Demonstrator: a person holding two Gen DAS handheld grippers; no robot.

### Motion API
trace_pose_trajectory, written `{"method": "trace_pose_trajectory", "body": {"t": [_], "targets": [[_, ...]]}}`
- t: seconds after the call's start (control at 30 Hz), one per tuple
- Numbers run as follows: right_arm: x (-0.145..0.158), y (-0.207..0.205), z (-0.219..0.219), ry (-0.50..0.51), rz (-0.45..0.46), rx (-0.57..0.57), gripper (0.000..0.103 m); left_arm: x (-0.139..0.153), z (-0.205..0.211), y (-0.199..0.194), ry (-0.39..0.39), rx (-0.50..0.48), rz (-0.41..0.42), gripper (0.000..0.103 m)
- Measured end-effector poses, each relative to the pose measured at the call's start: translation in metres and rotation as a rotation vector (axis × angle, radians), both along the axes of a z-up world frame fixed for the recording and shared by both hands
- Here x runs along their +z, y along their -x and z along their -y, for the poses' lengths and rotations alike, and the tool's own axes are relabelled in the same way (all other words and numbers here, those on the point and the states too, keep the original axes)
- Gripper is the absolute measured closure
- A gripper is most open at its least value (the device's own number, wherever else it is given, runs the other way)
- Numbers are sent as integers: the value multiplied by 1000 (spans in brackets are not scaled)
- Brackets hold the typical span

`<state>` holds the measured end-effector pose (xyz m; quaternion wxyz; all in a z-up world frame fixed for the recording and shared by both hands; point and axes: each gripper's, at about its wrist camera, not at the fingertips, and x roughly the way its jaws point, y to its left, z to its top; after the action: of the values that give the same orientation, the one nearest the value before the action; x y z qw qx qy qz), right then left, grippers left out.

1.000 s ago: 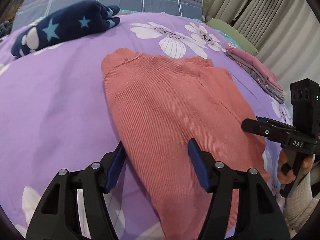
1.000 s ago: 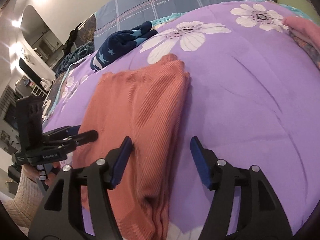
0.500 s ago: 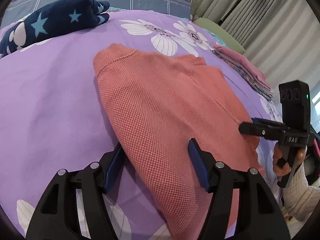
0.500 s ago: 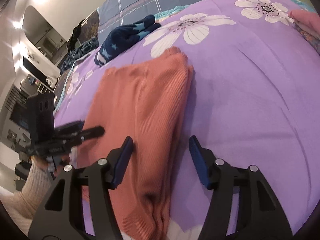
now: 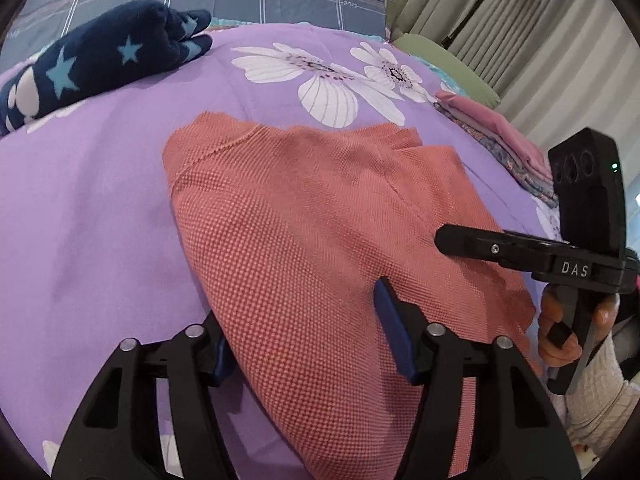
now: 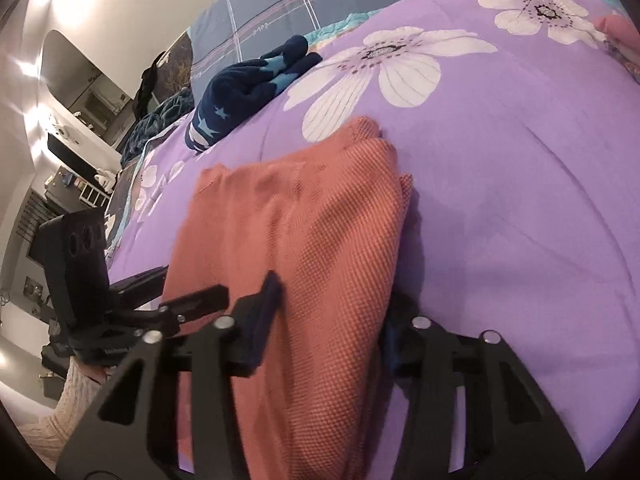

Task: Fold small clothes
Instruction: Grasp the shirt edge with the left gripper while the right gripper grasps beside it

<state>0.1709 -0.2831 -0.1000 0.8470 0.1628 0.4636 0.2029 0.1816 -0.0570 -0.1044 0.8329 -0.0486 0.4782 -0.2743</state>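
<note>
A: Coral knit fills the middle of the left wrist view. The sweater [image 5: 320,240] lies flat on the purple bedspread [image 5: 92,208], folded in at the sides, with a waffle-like weave and a ribbed neck edge at the upper left of the garment.

B: And the left tool [image 5: 304,332]?

A: At the bottom of the frame, straddling the sweater's near left edge. Its jaws have just been closing a little with cloth between them, but I see no pinch yet; they stand apart. Compared with a second ago, that edge sits deeper between the blue pads.

B: Anything else there?

A: The right tool [image 5: 444,238] comes in from the right edge, low over the far side of the sweater. A fuzzy navy garment with stars [image 5: 100,60] sits upper left, and a flat stack of pink folded clothes [image 5: 508,136] upper right.

B: The right wrist view?

A: The right tool [image 6: 332,312] has crept forward onto the sweater [image 6: 304,240], so the thick folded right edge now lies between its jaws. They have just been closing markedly. The right pad is hidden behind the cloth, so I cannot tell whether it presses.

B: Meaning?

A: Likely both near corners are about to be gripped, to lift the hem and fold it toward the neck. The left tool [image 6: 188,300] shows at the lower left.
</note>
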Motion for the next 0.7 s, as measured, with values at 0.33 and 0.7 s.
{"method": "trace_pose_trajectory", "body": {"t": [0.33,0.7], "targets": [[-1,17,15,-11,-41,50,56,-4,-7,6,5,-23,16,45],[8,10,-13,25,44,55,77,14,4,8,-65,-14,93,74]]}}
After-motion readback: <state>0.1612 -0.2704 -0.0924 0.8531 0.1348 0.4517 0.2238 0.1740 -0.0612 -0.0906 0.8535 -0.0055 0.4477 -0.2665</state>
